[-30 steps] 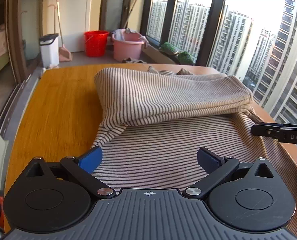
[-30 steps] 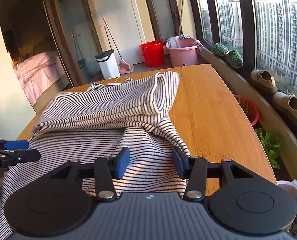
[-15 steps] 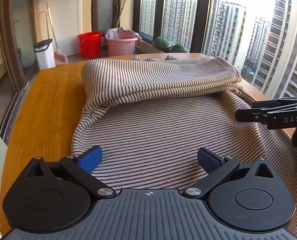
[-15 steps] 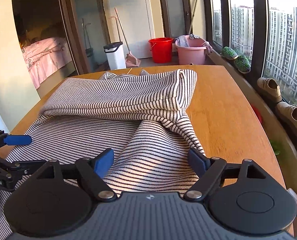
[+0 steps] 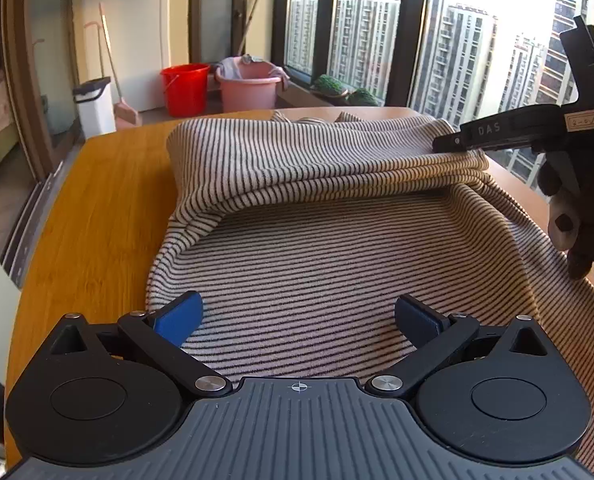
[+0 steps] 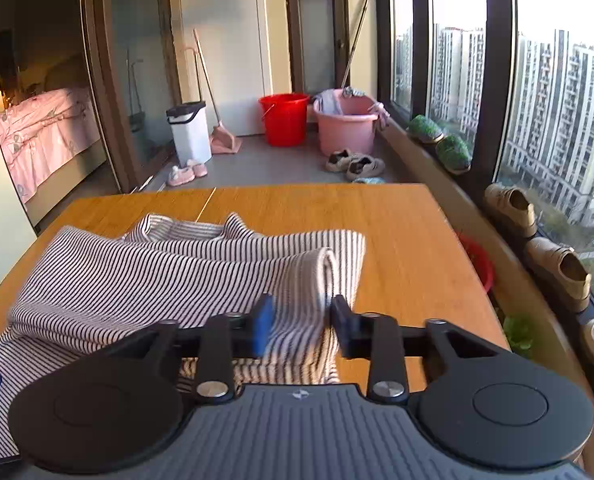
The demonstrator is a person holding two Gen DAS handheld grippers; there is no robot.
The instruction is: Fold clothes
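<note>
A striped garment (image 5: 317, 208) lies partly folded on the wooden table (image 5: 97, 200). It also shows in the right wrist view (image 6: 137, 280). My left gripper (image 5: 297, 316) is open and empty, low over the garment's near flat part. My right gripper (image 6: 301, 324) has its jaws partly closed around a raised fold of the garment's right edge, with a gap still showing. In the left wrist view the right gripper (image 5: 449, 144) reaches in from the right onto the far folded layer.
Beyond the table stand a red bucket (image 6: 284, 119), a pink basin (image 6: 347, 124), a white bin (image 6: 189, 132) and loose shoes (image 6: 355, 164). The window sill on the right holds shoes (image 6: 513, 208). A bed (image 6: 37, 128) is at the left.
My right gripper has risen and moved forward to the fold at the garment's right edge, and its jaws have narrowed around it. The left gripper stayed open, shifting slightly.
</note>
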